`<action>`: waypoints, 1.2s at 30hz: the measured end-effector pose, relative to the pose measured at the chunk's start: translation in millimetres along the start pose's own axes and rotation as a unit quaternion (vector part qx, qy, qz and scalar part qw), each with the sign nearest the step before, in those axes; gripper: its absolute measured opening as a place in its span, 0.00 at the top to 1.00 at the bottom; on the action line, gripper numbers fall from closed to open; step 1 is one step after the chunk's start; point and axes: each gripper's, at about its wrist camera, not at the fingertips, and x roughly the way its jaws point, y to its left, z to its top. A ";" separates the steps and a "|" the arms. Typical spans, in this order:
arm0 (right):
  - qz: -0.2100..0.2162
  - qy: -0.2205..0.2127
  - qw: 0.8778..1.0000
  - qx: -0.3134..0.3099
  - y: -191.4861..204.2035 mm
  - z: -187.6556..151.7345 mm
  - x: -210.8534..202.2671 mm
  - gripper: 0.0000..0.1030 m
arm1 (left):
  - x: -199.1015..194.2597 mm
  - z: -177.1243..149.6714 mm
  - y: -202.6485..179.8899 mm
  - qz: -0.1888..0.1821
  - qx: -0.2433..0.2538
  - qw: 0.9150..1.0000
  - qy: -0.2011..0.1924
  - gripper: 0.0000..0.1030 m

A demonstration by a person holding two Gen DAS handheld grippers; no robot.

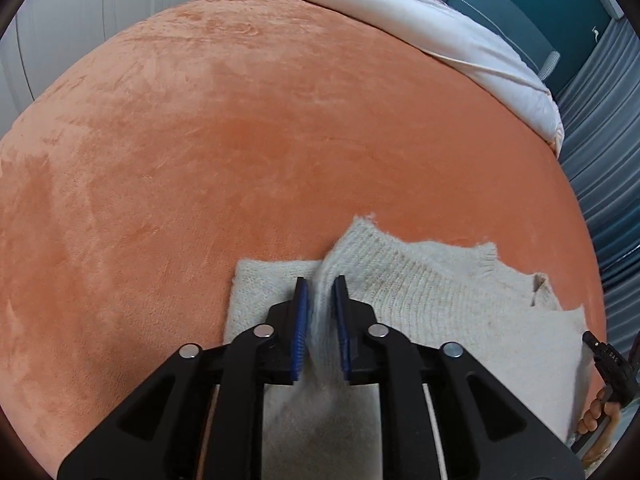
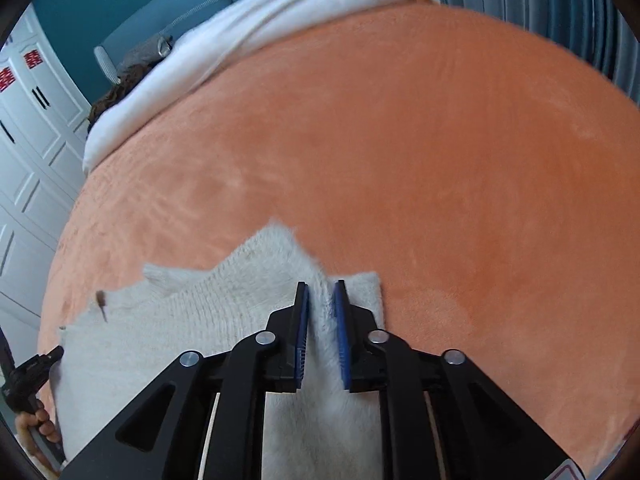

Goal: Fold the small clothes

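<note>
Left wrist view: the left gripper [image 1: 320,292] pinches a raised ridge of the cream sweater [image 1: 432,300], blue fingers [image 1: 301,320] clamped on the knit either side. The sweater lies on the orange blanket [image 1: 240,140] of the bed, near its front edge, partly folded over itself. Right wrist view: the right gripper [image 2: 321,294] does the same, fingers [image 2: 342,320] squeezing a fold of sweater [image 2: 180,328] at its right end. A white duvet [image 2: 224,52] lies bunched at the far side.
</note>
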 end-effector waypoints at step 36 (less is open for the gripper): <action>0.115 0.117 0.976 -0.141 176.8 -141.4 -21.1 0.82 | -45.4 -143.4 -87.9 -0.011 0.034 0.999 0.038 0.50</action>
